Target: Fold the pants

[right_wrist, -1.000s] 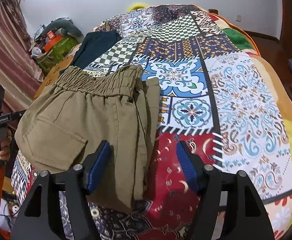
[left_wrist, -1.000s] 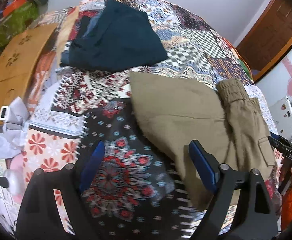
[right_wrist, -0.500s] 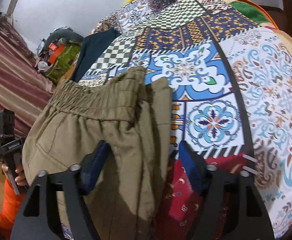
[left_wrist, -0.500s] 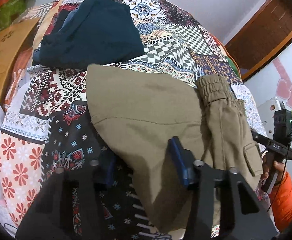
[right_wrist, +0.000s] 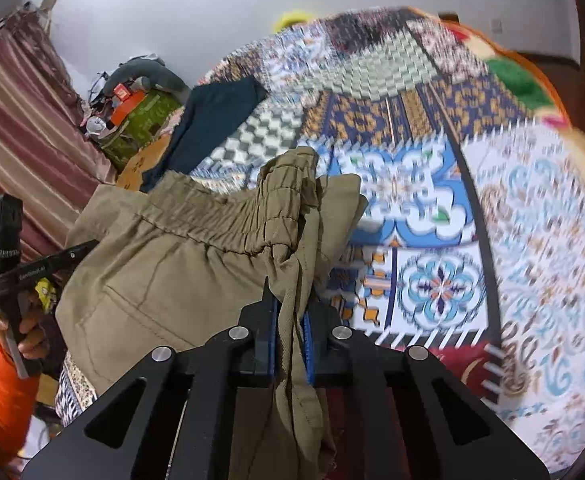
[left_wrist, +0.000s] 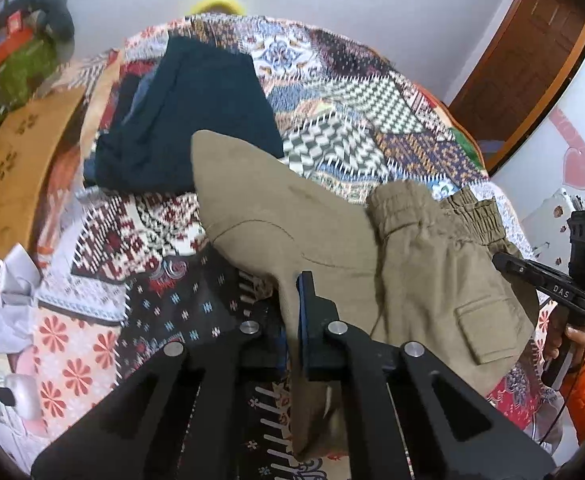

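Khaki pants (left_wrist: 332,240) lie partly folded on a patchwork bedspread (left_wrist: 140,240). In the left wrist view my left gripper (left_wrist: 290,320) is shut on the near edge of the leg part and lifts it off the bed. The elastic waistband (left_wrist: 404,208) bunches to the right, with a flap pocket below it. In the right wrist view my right gripper (right_wrist: 290,328) is shut on a bunched fold of the pants (right_wrist: 180,264) below the waistband (right_wrist: 228,220). The cloth hangs between the pads.
Dark folded clothes (left_wrist: 188,112) lie further back on the bed. A wooden tray table (left_wrist: 16,160) stands at the left edge. The other gripper's handle and an orange sleeve (left_wrist: 584,384) show at the right. A wooden door (left_wrist: 532,60) is behind.
Both grippers went from open to shut on the khaki pants. Both have lifted the cloth off the bedspread, and the views have tilted up.
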Demonstrator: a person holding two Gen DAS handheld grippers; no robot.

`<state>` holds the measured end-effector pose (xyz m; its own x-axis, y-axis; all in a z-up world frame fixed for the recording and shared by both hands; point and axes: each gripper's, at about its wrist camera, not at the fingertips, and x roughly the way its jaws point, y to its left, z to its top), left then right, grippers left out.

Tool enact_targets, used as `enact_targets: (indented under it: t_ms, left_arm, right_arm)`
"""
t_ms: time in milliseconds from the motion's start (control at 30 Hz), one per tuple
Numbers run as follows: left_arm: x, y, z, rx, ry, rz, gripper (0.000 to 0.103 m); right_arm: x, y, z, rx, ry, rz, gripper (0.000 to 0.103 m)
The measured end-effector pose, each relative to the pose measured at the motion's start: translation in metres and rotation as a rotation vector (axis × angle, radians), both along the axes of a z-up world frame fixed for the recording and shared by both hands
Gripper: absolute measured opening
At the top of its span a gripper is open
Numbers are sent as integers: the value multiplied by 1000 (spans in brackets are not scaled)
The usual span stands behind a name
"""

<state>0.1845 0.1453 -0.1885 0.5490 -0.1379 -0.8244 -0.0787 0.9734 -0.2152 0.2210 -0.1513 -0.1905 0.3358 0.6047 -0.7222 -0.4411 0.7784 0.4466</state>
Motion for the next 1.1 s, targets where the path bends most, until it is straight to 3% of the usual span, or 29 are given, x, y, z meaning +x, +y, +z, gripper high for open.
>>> enact_targets:
  t_ms: [300, 633, 900, 1100]
  left_arm:
    - [9, 11, 45, 101, -108, 15, 3]
    - [51, 53, 92, 211, -218, 82, 3]
    - [99, 101, 88, 249, -227, 158, 3]
    - [143, 142, 57, 269, -180, 217, 3]
  right_arm:
    - [11, 30, 44, -14, -148, 58, 7]
    - [54, 80, 86, 15, -278, 66, 7]
    - [97, 134, 89, 10, -326, 80, 7]
    - [129, 180, 71, -12, -333, 83, 7]
